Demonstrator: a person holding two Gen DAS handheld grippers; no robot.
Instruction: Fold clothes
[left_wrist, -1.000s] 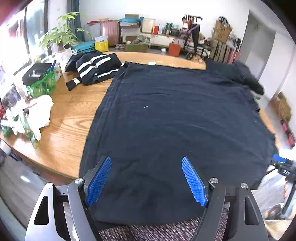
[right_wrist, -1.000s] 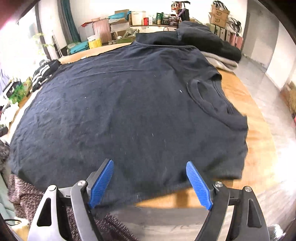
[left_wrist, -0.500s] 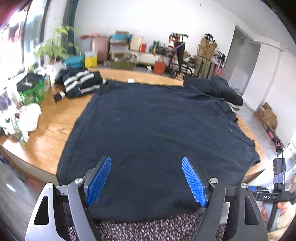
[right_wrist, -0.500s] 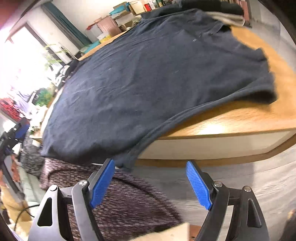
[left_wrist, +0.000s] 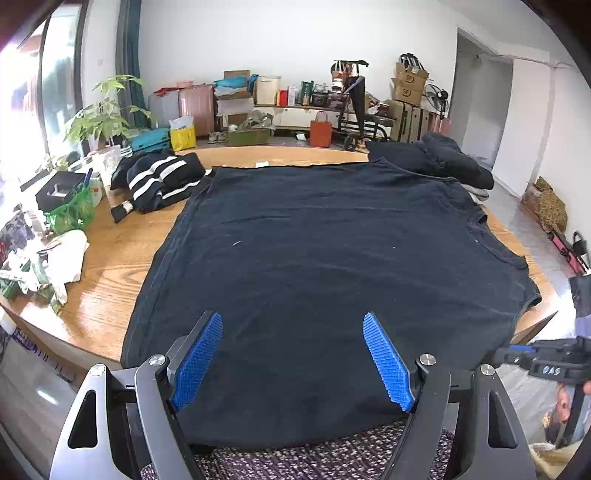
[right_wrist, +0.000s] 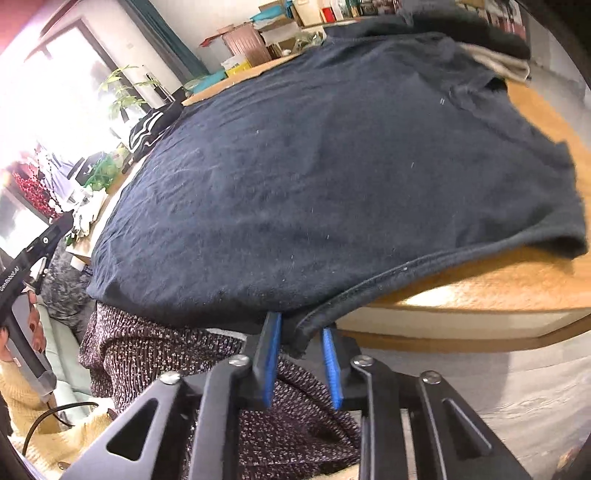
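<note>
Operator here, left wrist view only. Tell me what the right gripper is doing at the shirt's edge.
Observer: The right gripper has just been closing; the hanging hem corner of the dark shirt sits between its blue pads.
Operator: Report whether the pads are pressing it.
Observer: A small gap still shows beside the cloth, so I cannot tell.
Operator: Say what is under that corner.
Observer: No table; the corner hangs past its edge over a speckled knit garment.
</note>
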